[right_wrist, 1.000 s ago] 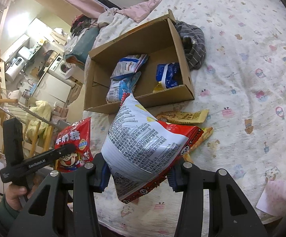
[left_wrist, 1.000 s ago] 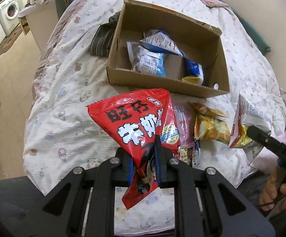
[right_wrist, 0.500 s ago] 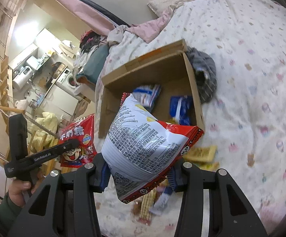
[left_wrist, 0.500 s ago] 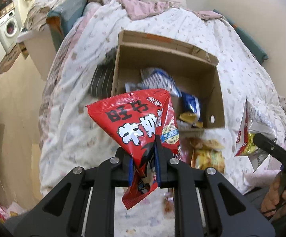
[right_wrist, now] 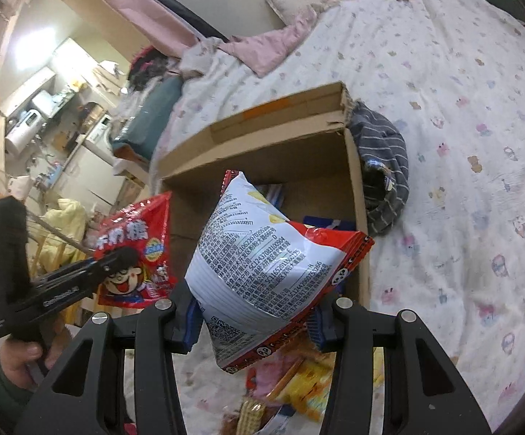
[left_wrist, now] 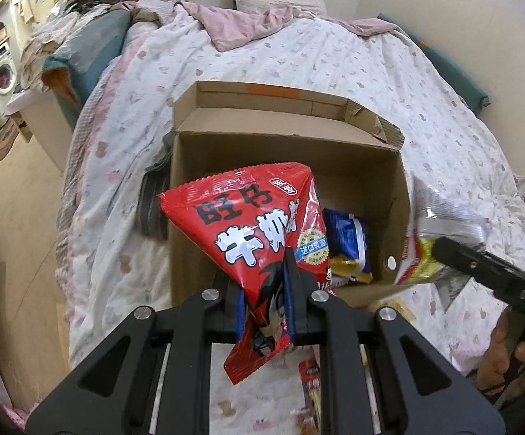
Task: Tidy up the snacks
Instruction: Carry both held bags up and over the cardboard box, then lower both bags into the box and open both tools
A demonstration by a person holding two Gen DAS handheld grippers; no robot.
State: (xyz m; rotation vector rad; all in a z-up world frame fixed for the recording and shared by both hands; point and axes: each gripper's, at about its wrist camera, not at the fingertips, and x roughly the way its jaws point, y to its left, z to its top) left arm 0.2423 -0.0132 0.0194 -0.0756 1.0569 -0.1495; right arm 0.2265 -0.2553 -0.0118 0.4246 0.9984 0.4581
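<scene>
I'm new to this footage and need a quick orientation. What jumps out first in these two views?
A bright red snack bag with white lettering fills the centre of the left view, pinched in the left gripper. In the right view a white-backed chip bag sits clamped in the right gripper. Behind both stands an open cardboard box on the patterned bedspread, with a blue packet already inside.

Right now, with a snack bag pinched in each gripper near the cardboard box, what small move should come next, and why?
Probably carry the red candy bag forward over the open brown cardboard box before releasing; the left gripper holds it near the box's front wall.
</scene>
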